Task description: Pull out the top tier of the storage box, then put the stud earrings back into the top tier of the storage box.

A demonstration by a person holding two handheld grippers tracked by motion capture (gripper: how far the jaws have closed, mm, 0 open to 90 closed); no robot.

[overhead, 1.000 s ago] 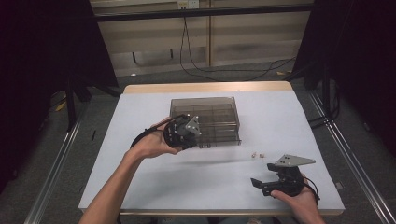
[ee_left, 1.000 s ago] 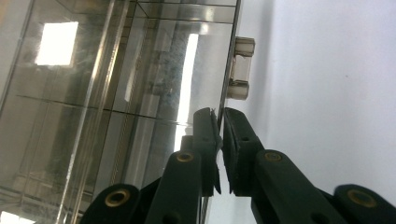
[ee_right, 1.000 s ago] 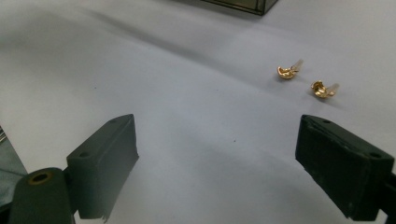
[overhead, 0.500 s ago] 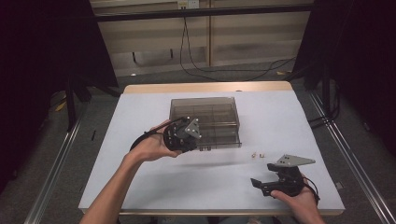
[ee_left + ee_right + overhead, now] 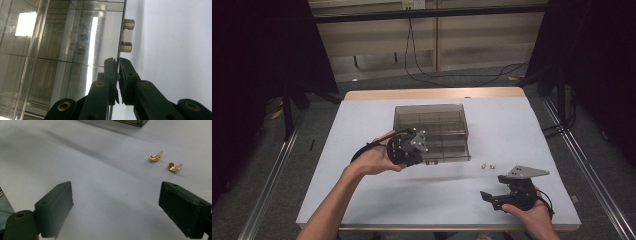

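Little has shifted over the past second: both hands sit where they were, my left at the box, my right low on the table.

One smoky clear plastic box (image 5: 432, 131), divided into compartments, sits at the middle of the white table (image 5: 362, 125). My left gripper (image 5: 118, 65) is at the box's near edge, its two black jaws pressed almost together on the thin rim of the lid (image 5: 120, 50), with barely a sliver of gap between them. One clear latch (image 5: 128, 36) juts from that same edge just beyond the jaw tips. From above, my left hand (image 5: 373, 159) cups the gripper against the box's front left corner.

My right gripper (image 5: 116, 205) hovers near the table's front right, held in my right hand (image 5: 532, 215), its jaws spread wide and holding nothing. Two small gold earrings (image 5: 165, 161) lie side by side on the bare tabletop ahead of those jaws, close together but apart, between the gripper and the box.
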